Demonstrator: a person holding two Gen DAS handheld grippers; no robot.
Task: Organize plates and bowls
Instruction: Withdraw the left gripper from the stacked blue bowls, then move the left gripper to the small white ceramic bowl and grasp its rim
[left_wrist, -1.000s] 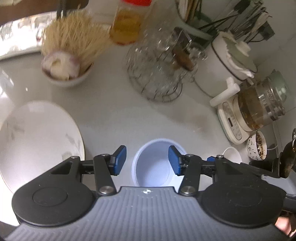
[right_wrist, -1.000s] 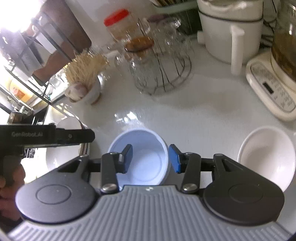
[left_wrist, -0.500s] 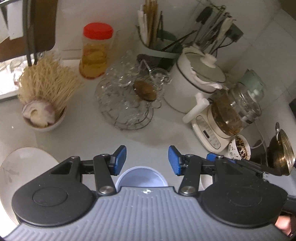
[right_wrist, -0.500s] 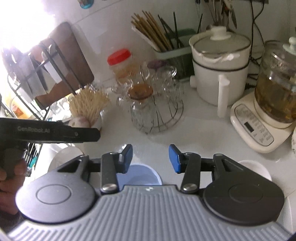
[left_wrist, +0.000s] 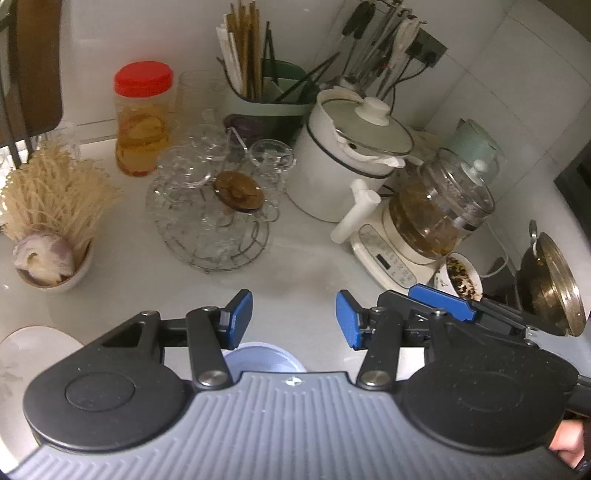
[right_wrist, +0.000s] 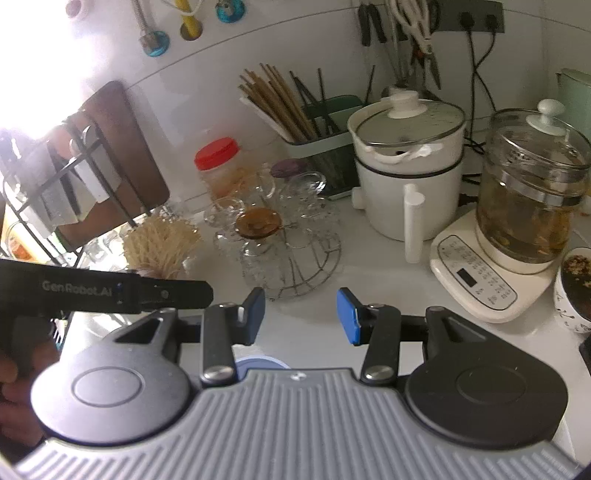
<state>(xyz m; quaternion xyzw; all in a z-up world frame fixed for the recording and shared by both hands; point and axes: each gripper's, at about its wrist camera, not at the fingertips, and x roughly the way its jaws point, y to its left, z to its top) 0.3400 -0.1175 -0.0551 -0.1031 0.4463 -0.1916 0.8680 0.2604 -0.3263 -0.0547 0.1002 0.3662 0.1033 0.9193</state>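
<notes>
A pale blue bowl (left_wrist: 264, 357) sits on the white counter, mostly hidden under my left gripper's body. Only a thin sliver of this bowl (right_wrist: 258, 363) shows in the right wrist view. My left gripper (left_wrist: 293, 322) hangs above the counter, open, with nothing between its blue pads. My right gripper (right_wrist: 301, 315) is also open and holds nothing. A white plate (left_wrist: 33, 354) lies at the far left edge. One finger (left_wrist: 439, 302) of the right gripper reaches in from the right. A black left finger (right_wrist: 166, 293) crosses the right wrist view.
A bowl of dry noodles (left_wrist: 55, 258) stands at left, a wire rack of glass cups (left_wrist: 210, 221) in the middle. Behind are a red-lidded jar (left_wrist: 142, 122), a chopstick holder (left_wrist: 266, 96), a white pot (left_wrist: 347, 158), a glass kettle (left_wrist: 439, 214), a tea-leaf cup (left_wrist: 461, 275).
Both grippers have risen and tipped upward. The blue bowl slid from between the fingers to below the gripper bodies. The back of the counter came into view; the right-hand white bowl left it.
</notes>
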